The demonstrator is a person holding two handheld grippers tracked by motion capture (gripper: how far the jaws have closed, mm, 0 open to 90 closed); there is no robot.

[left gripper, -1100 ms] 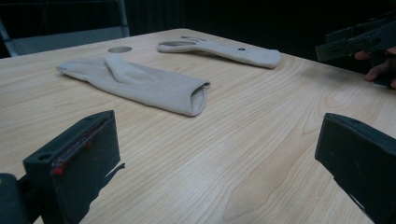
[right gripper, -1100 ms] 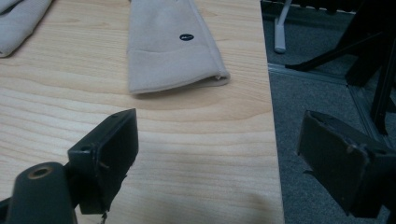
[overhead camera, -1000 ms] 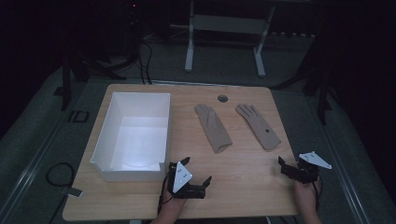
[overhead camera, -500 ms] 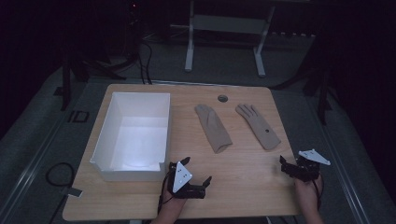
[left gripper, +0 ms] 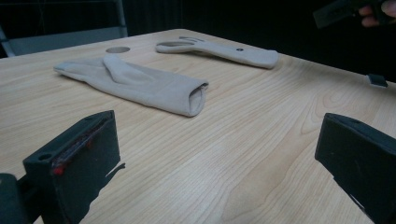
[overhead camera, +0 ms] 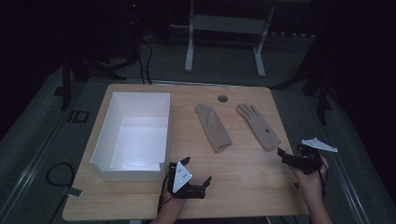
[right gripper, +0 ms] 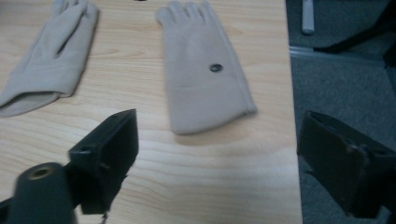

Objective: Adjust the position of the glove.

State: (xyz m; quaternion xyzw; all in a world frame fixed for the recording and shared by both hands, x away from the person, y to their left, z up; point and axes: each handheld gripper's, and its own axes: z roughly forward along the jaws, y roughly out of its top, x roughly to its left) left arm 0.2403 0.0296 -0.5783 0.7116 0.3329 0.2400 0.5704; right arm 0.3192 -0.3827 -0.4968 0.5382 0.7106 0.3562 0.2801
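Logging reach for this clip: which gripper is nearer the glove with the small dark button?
Right. The right gripper sits just off the buttoned glove cuff; the left gripper is farther, near the white box.

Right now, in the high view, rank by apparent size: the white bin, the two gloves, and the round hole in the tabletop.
1. White bin, clearly largest.
2. Left glove and right glove: look alike, unranked.
3. Round hole, smallest.

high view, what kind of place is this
Probably a lab or recording workspace, not a home: a plain wooden table in a dark room, grey carpet with cables on the floor, a white-legged bench frame behind, and just a white bin and two beige gloves laid out.
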